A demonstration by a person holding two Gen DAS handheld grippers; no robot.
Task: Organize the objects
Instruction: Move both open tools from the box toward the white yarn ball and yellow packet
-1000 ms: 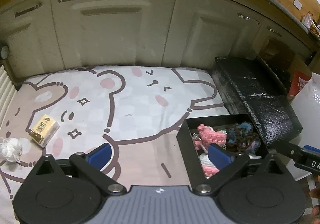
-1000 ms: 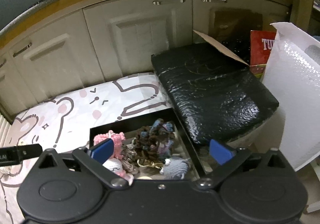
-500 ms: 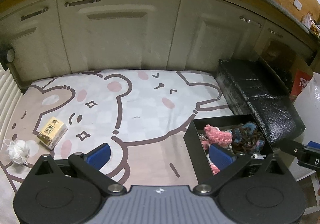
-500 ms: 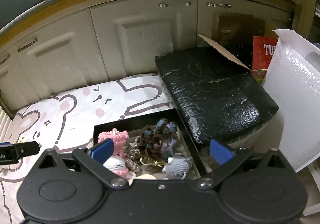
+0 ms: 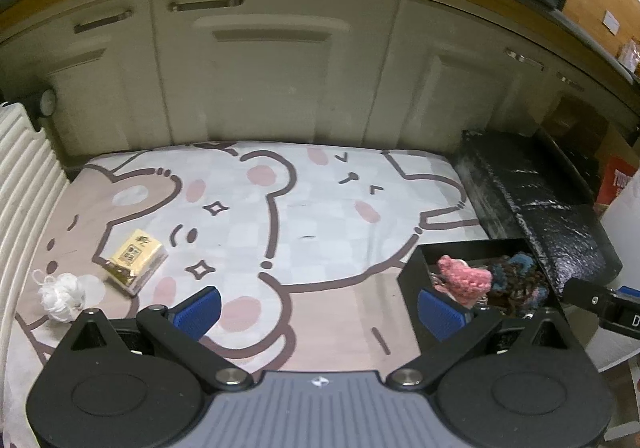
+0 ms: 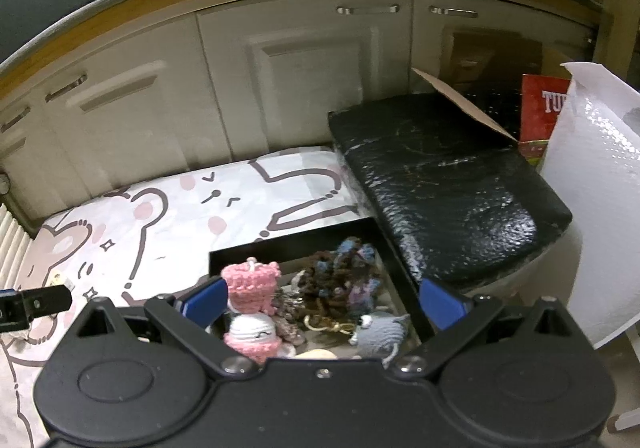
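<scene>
A black box [image 6: 280, 238] sits on the cartoon mat [image 5: 320, 207] and holds crochet toys: a pink and white doll [image 6: 250, 304], a brown-blue yarn bundle [image 6: 340, 280] and a grey mouse [image 6: 380, 334]. The box also shows in the left wrist view [image 5: 412, 280]. A small yellow packet [image 5: 134, 262] and a white yarn ball [image 5: 60, 294] lie at the mat's left. My left gripper [image 5: 320, 314] is open and empty above the mat. My right gripper [image 6: 324, 302] is open and empty over the box.
Cream cabinet doors [image 5: 272, 79] run along the back. A black wrapped block [image 6: 440, 183] lies right of the box, with a white bubble mailer [image 6: 592, 199] and a red carton [image 6: 540, 115] beyond. A white radiator [image 5: 24, 183] borders the left.
Both grippers have pulled back and risen a little, so more of the mat and cabinets shows. Both stay open. Nothing on the mat has moved.
</scene>
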